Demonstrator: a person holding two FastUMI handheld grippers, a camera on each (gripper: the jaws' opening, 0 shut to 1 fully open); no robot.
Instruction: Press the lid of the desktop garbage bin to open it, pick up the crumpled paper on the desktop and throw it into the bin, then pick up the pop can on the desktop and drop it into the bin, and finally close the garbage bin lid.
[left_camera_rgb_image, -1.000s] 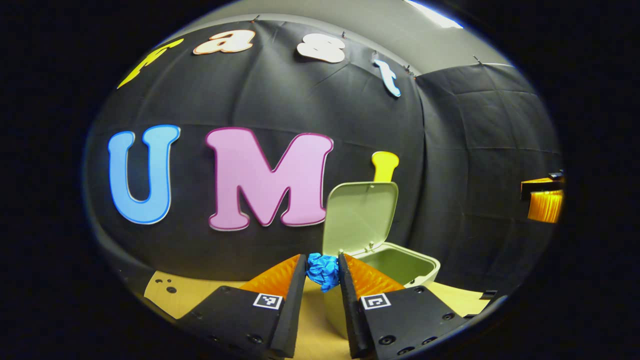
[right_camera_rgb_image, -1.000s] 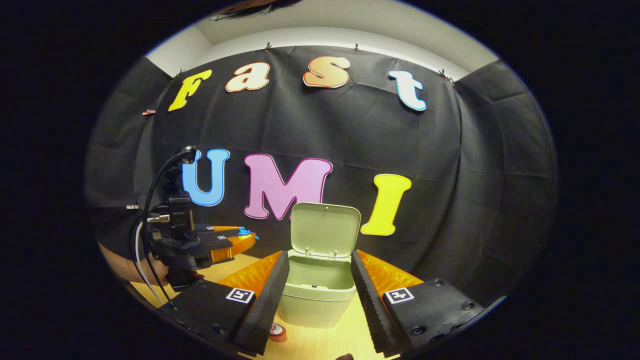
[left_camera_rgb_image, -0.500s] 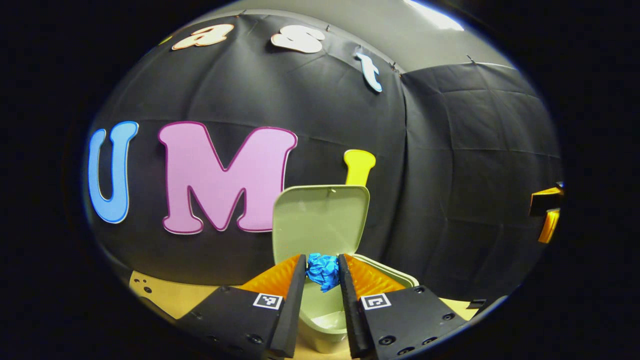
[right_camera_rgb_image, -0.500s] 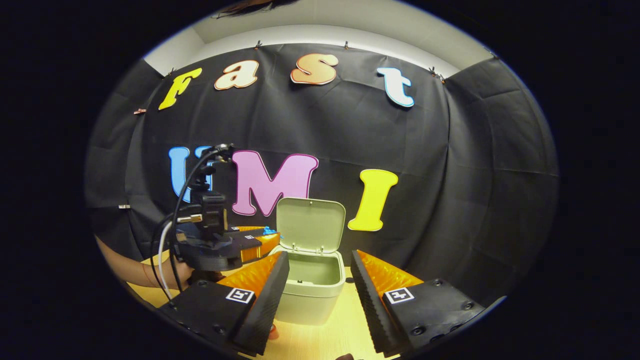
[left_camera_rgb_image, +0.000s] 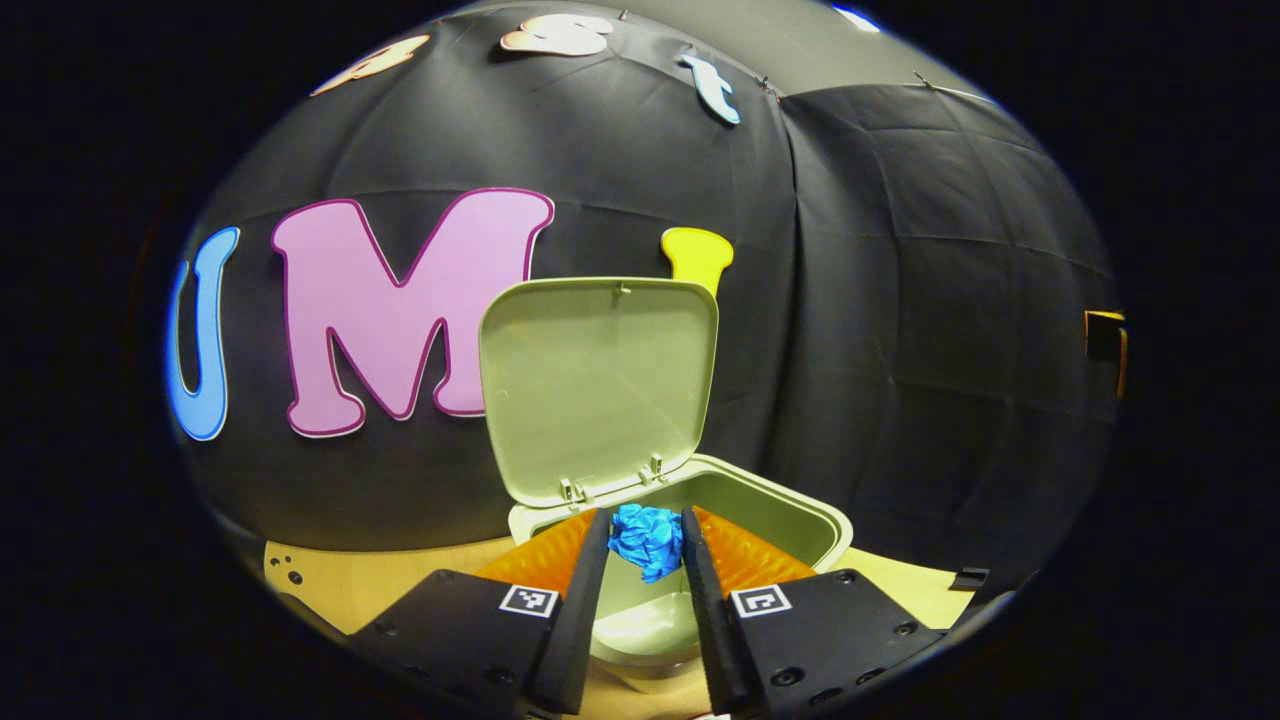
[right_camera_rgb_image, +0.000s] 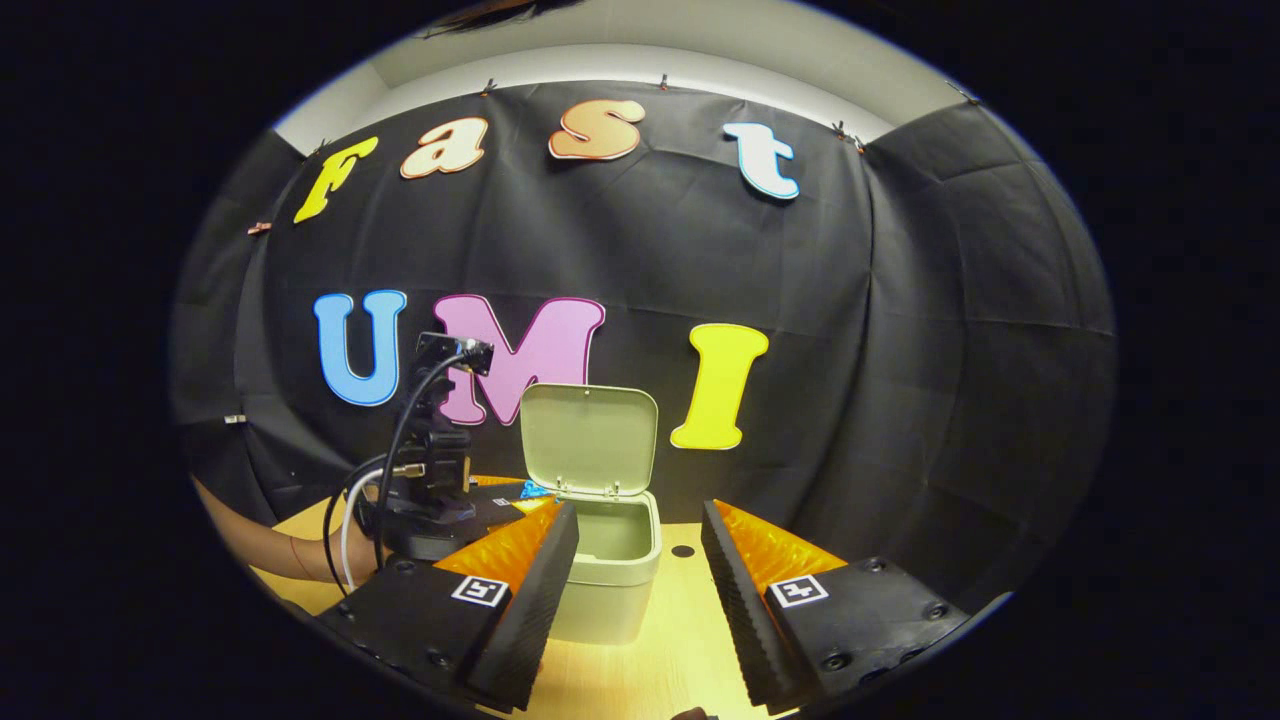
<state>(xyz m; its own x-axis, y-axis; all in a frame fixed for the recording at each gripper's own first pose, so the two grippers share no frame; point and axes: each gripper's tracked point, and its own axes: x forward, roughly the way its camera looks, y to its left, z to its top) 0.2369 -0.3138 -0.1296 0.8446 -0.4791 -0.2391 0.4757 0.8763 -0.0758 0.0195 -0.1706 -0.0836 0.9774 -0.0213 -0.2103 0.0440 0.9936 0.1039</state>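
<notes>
Left fingers (left_camera_rgb_image: 597, 560) pinch our paper (left_camera_rgb_image: 645, 540) over the open bin (left_camera_rgb_image: 820, 520) | right gripper (right_camera_rgb_image: 635, 560) spread, empty, facing it | paper – light, soft, squashes; we judge a mid-wad pinch enough – can next

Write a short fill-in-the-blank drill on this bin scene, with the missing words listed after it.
1. The bin's lid stands ____.
2. The left gripper is shut on the crumpled ____.
3. The paper's colour is ____.
4. The right gripper is ____ and holds nothing.

Missing words: open; paper; blue; open
</notes>
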